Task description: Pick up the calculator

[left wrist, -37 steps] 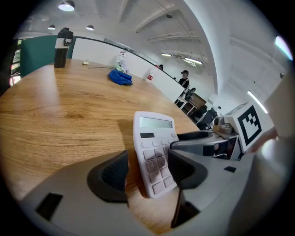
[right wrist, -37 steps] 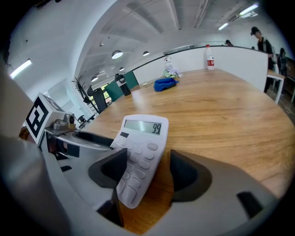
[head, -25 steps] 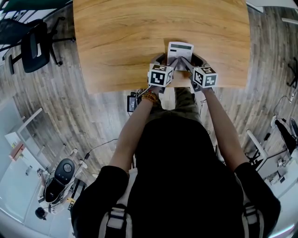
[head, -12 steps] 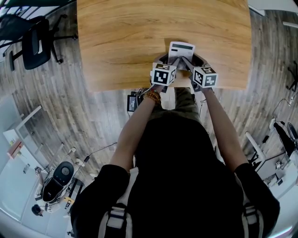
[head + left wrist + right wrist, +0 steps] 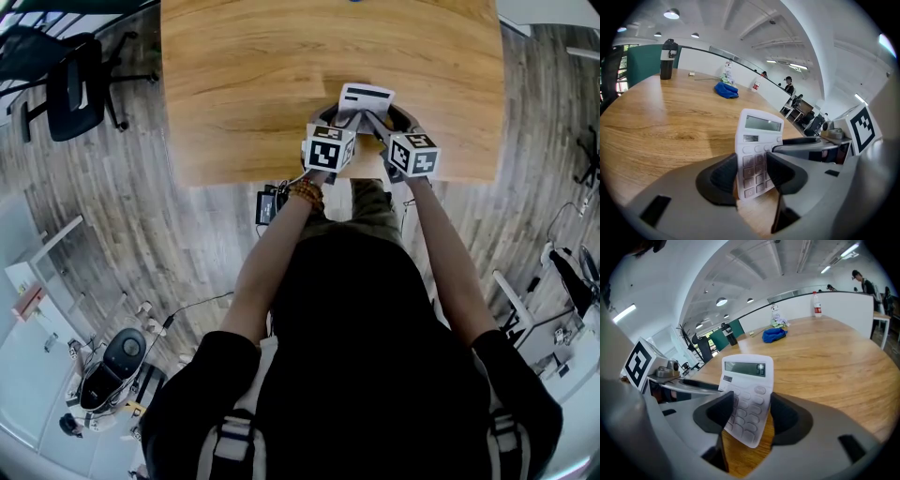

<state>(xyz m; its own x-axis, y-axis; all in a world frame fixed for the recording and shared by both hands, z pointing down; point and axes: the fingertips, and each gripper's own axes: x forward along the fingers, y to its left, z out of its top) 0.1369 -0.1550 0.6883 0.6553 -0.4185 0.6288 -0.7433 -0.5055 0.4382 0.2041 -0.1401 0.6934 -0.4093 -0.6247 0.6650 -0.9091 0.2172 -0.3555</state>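
A white calculator (image 5: 364, 98) with a grey display is held tilted above the near edge of the wooden table (image 5: 244, 75), display end up. My left gripper (image 5: 340, 119) grips its lower left part, and its jaws are closing on it. In the left gripper view both black pads press the calculator's (image 5: 759, 150) keypad edges around the left gripper (image 5: 752, 173). My right gripper (image 5: 380, 122) holds the lower right part. Its jaws are opening slightly, with the calculator (image 5: 747, 390) still touching both pads at the right gripper (image 5: 747, 416).
On the far side of the table lie a blue cloth (image 5: 726, 90) and a dark bottle (image 5: 668, 58); a white bottle (image 5: 816, 304) stands by the far edge. A black office chair (image 5: 70, 89) stands left of the table. People sit at distant desks (image 5: 787, 84).
Both grippers have risen a little with the calculator between them, and it now hangs slightly farther from the table's near edge.
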